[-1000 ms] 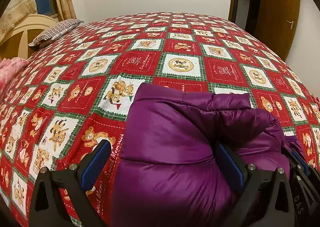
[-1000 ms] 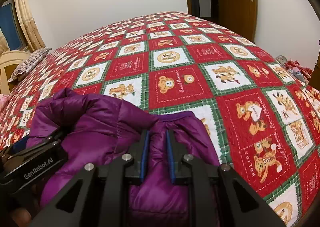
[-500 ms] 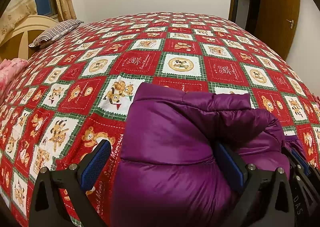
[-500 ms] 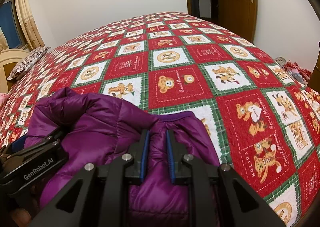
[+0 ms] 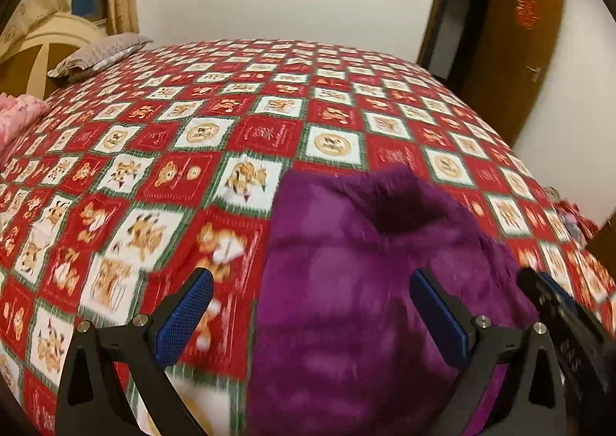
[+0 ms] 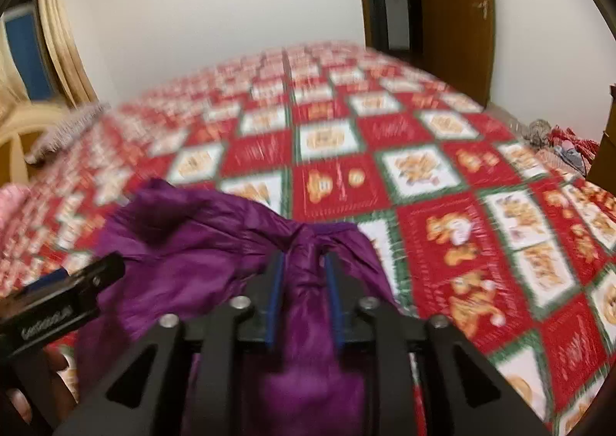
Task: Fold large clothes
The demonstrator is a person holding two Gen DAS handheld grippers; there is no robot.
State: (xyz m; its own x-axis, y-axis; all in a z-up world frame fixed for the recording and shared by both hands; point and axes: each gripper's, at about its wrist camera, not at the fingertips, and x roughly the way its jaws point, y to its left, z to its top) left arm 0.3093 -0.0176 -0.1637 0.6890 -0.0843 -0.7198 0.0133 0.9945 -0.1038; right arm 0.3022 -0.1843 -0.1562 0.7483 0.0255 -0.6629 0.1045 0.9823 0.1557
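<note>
Right wrist view: your right claw (image 6: 302, 297) has just been loosening around a purple jacket (image 6: 215, 251) fold (bundled on the bed (image 6: 481, 243)); your left claw (image 5: 308, 314) gapes, lifting away.

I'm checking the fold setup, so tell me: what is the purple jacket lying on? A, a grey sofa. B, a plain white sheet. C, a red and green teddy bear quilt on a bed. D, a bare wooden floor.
C: the purple jacket lies on the red and green teddy bear quilt that covers the bed.
</note>
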